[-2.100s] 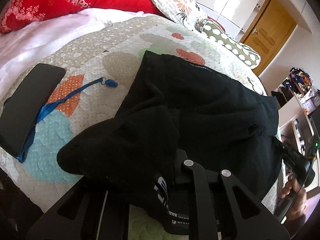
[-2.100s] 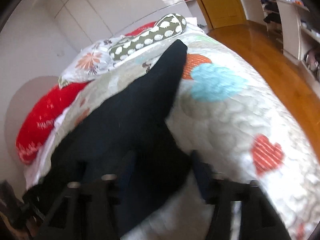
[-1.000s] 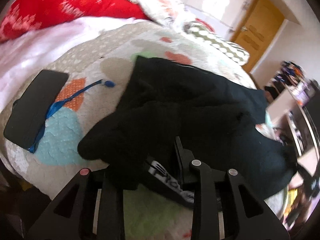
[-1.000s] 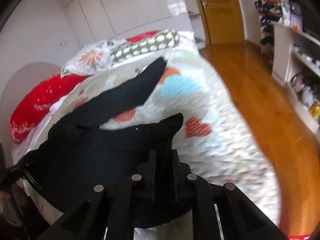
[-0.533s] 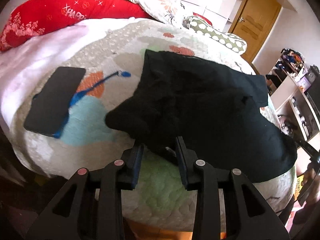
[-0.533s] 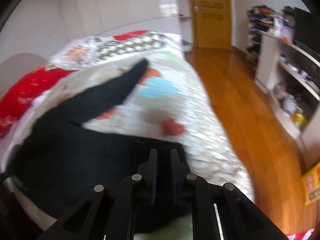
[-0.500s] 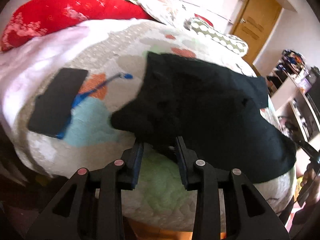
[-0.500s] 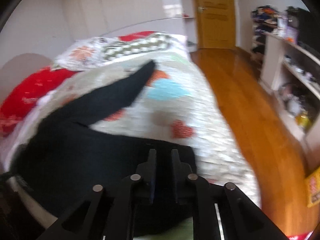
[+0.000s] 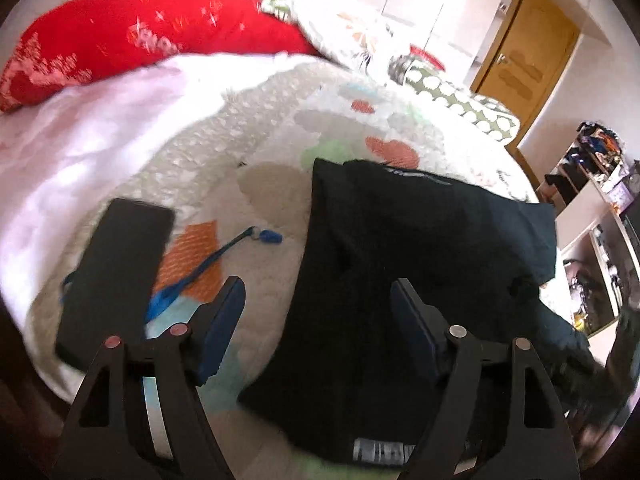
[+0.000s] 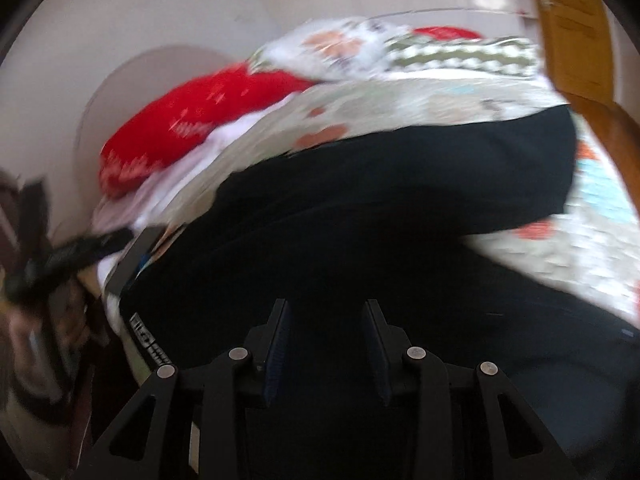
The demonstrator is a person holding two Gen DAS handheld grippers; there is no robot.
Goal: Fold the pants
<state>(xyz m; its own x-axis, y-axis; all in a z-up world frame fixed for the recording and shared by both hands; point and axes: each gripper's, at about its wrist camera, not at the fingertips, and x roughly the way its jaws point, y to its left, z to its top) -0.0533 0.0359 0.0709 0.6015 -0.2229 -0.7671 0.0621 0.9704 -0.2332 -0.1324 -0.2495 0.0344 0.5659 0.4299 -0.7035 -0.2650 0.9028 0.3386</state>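
The black pants lie flat on the patterned quilt, waistband label at the near edge. My left gripper is open and empty, hovering over the pants' left edge near the bed's front. In the right wrist view the pants spread across the quilt. My right gripper is open above the black cloth with a clear gap between its blue pads; the view is blurred.
A black phone with a blue lanyard lies on the quilt left of the pants. A red pillow and patterned pillows lie at the bed's head. A wooden door and shelves stand right.
Both grippers have opened and let go of the pants. The bunched cloth now lies flat on the quilt. The right gripper has swung left, toward the bed.
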